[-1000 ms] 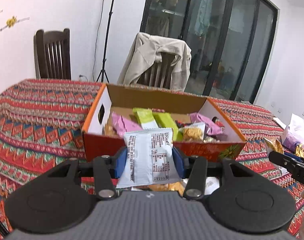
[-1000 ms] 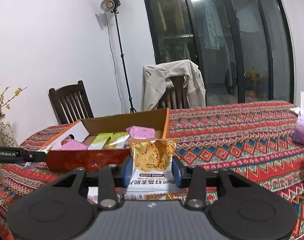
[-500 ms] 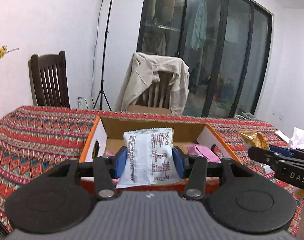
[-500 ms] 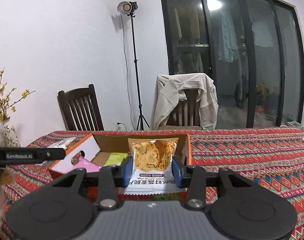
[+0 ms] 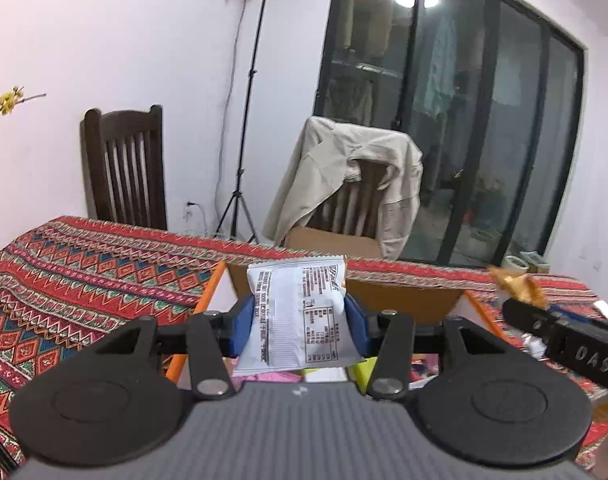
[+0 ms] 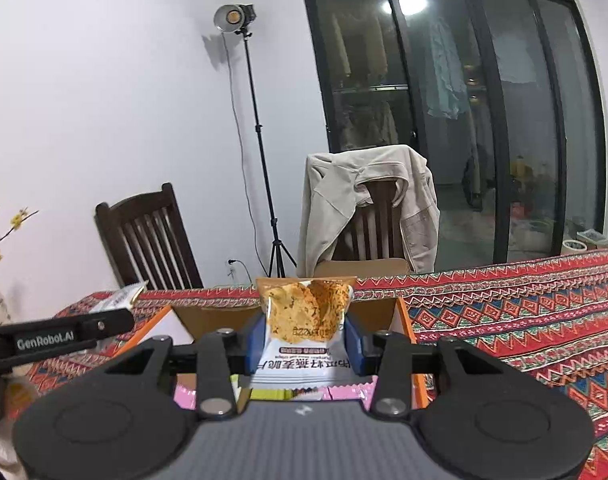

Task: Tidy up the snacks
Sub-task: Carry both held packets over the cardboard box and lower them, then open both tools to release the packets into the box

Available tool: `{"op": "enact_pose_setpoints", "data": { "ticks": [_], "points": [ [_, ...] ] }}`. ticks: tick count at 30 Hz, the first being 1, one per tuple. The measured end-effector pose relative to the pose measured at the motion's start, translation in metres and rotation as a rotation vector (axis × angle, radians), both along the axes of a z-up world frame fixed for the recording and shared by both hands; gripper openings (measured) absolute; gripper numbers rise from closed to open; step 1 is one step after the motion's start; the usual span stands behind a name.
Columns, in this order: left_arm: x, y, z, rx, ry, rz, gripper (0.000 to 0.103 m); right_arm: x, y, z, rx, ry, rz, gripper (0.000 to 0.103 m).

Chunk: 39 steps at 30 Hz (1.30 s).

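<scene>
Left gripper (image 5: 300,330) clamped on white printed snack packet (image 5: 298,316), angled slightly down. Right gripper (image 6: 303,344) clamped on orange-and-white crisp packet (image 6: 304,328), also slightly down. Just below both jaws: open orange-rimmed cardboard box (image 6: 404,320), pink packets (image 6: 186,396) inside. Beyond box: red patterned tablecloth (image 6: 504,320), room clear right of right jaws.

White packet (image 5: 298,316), orange packet (image 6: 306,312) upright over open box (image 6: 404,312).

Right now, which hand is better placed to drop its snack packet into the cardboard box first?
About equal, slightly right. The right gripper holds the orange packet over the box; the left gripper holds the white packet near the box's left wall.
</scene>
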State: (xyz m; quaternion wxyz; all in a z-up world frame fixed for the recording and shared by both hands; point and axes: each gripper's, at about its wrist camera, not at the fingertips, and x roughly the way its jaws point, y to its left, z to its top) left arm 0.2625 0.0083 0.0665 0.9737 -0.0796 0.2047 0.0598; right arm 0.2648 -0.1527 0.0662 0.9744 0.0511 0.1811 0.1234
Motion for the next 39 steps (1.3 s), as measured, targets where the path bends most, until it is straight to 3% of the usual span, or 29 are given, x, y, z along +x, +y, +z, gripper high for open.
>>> {"op": "enact_pose_setpoints", "data": {
  "ticks": [6,18,20,22,24,26,28,39],
  "points": [
    [0.010,0.008,-0.022,0.004,0.009,0.007,0.050,0.011,0.004,-0.018,-0.023,-0.023,-0.023,0.040],
    [0.015,0.011,-0.046,0.054,0.021,0.002,0.051,0.025,0.010,-0.040,-0.064,0.029,0.001,0.041],
    [0.013,0.008,-0.046,0.069,0.008,0.007,0.059,0.026,0.010,-0.043,-0.075,0.039,-0.001,0.045],
    [0.011,0.009,-0.045,0.064,-0.010,0.014,0.087,0.028,0.008,-0.045,-0.070,0.050,0.000,0.047],
    [0.007,0.009,-0.043,0.072,-0.032,0.039,0.101,0.029,0.005,-0.046,-0.056,0.061,-0.001,0.062],
    [0.006,0.012,-0.042,0.072,-0.057,0.065,0.103,0.029,0.002,-0.046,-0.043,0.060,-0.010,0.093],
    [0.007,0.013,-0.042,0.066,-0.053,0.071,0.103,0.029,0.000,-0.047,-0.035,0.056,-0.015,0.103],
    [0.004,0.012,-0.040,0.062,-0.060,0.062,0.103,0.028,0.002,-0.047,-0.054,0.052,-0.023,0.103]
  ]
}}
